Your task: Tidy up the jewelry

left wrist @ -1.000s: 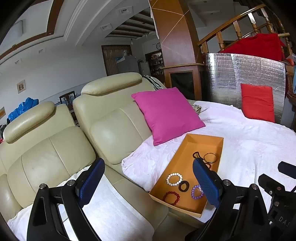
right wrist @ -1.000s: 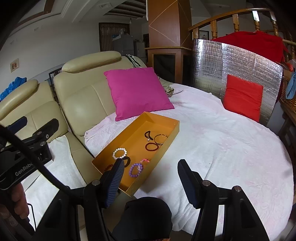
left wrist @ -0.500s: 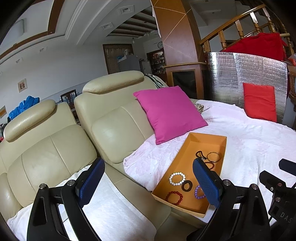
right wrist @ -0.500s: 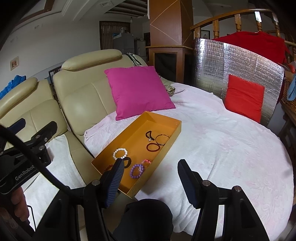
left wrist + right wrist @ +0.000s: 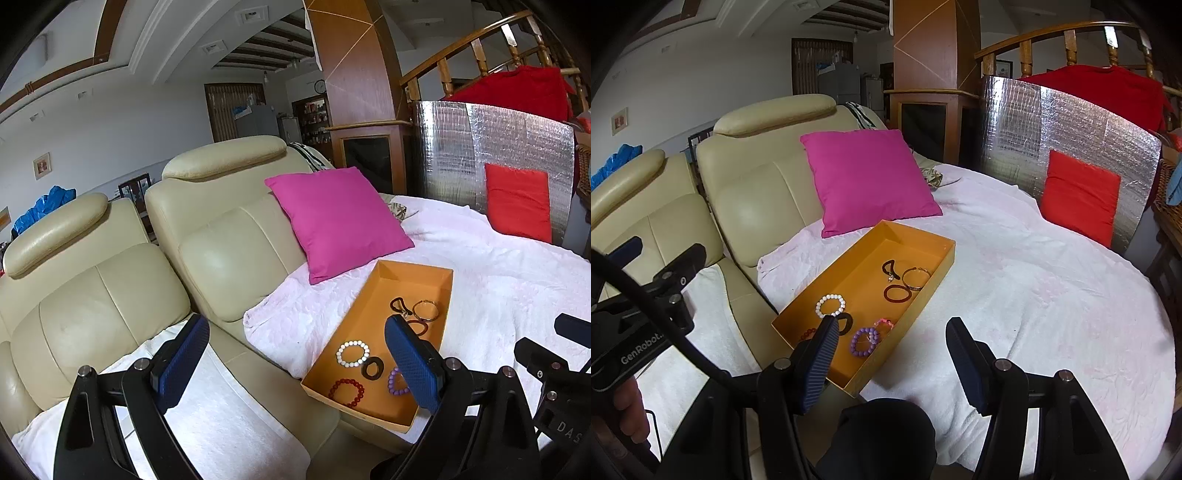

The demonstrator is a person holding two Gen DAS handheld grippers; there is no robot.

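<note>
In the left wrist view the orange tray [image 5: 373, 291] sits slightly further right than a second ago, and the pink cushion [image 5: 338, 219] with it; in the right wrist view the tray [image 5: 943, 254] and cushion [image 5: 868, 181] sit a touch higher and further right; the jewelry lies as before.

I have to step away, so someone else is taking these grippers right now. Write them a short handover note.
Left gripper: open, empty, short of the tray.
Right gripper: open, empty, over the tray's near end.
Orange tray lies on the white cover beside the pink cushion. In it: white bead bracelet, black ring, purple bead bracelet, red bead bracelet, gold bangle, plus other pieces.
Done: nothing picked up yet.
Left: the sorting itself.
</note>
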